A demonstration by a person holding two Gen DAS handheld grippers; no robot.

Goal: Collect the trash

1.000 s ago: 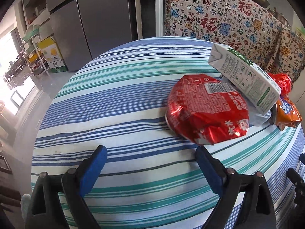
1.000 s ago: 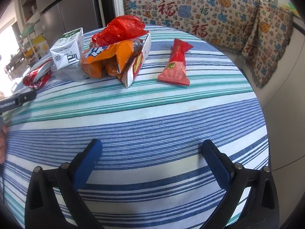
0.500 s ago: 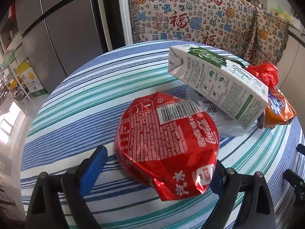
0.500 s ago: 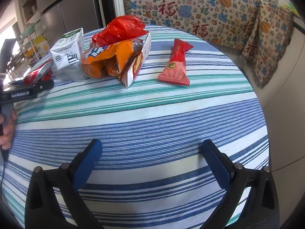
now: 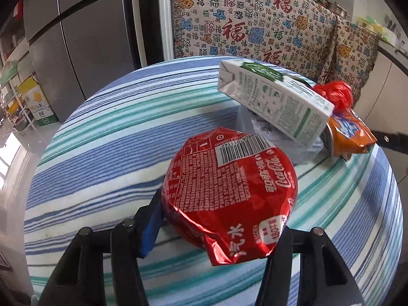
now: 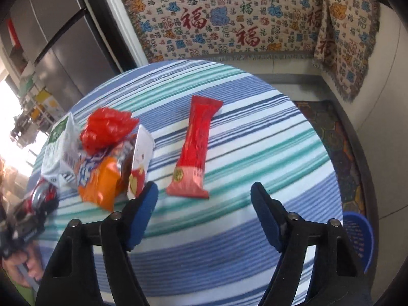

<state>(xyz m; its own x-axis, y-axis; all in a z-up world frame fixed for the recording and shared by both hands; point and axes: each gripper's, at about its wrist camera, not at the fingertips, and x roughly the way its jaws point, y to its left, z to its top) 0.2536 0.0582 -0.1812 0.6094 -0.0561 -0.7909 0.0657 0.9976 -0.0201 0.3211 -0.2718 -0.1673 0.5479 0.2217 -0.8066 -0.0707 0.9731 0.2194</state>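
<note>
My left gripper (image 5: 221, 219) is shut on a crushed red Coca-Cola can (image 5: 229, 193), its blue pads pressing both sides, just above the striped tablecloth (image 5: 114, 132). Behind the can lie a white-and-green milk carton (image 5: 275, 104), a clear plastic wrapper (image 5: 267, 132), an orange snack bag (image 5: 349, 135) and a red plastic bag (image 5: 336, 94). My right gripper (image 6: 204, 201) is open, just short of a red snack wrapper (image 6: 196, 148). In the right wrist view the trash pile shows at left: the carton (image 6: 58, 150), the red bag (image 6: 107, 127), the orange bag (image 6: 102, 181).
A blue basket (image 6: 357, 239) stands on the floor past the table's right edge. A patterned blanket (image 5: 255, 25) covers furniture behind the table. A grey fridge (image 5: 84, 33) stands at the back left. The table edge curves close to the pile.
My left gripper moved forward onto the red can and shut on it. My right gripper moved forward toward the red snack wrapper and narrowed, still open.
</note>
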